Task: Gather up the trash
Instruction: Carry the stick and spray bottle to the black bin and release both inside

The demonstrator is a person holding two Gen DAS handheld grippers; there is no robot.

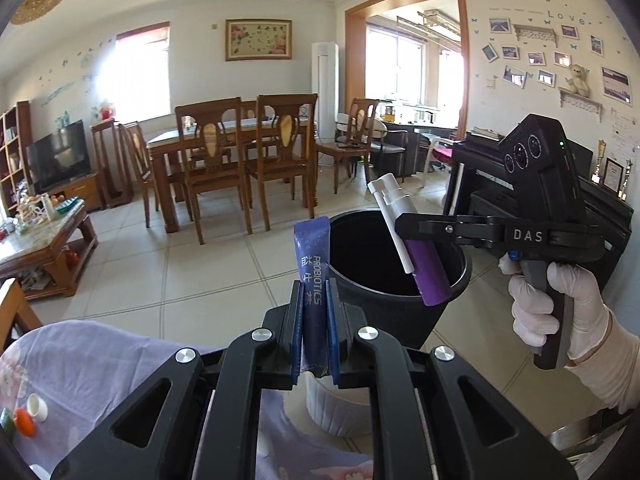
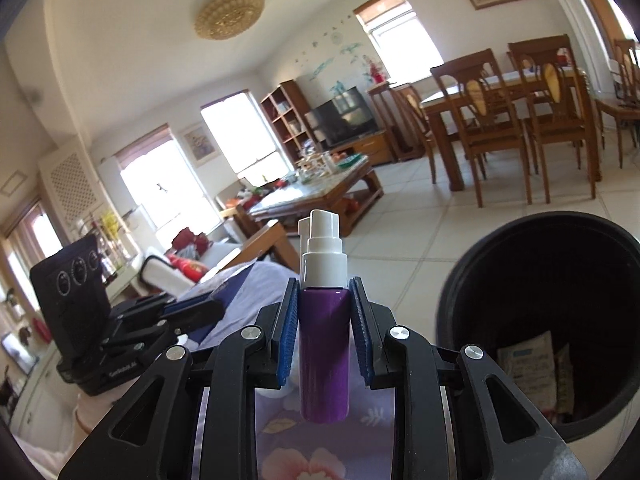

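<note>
My left gripper is shut on a dark blue probiotics sachet, which stands upright between the blue pads just short of the black trash bin. My right gripper is shut on a purple spray bottle with a white pump top. In the left wrist view that spray bottle hangs tilted over the bin's open mouth, held by the right gripper in a gloved hand. From the right wrist the bin lies to the right, with crumpled packets at its bottom.
A lilac flowered cloth covers the surface below, with small bottle caps at its left edge. A wooden coffee table, a dining table with chairs and a dark piano stand around the tiled floor.
</note>
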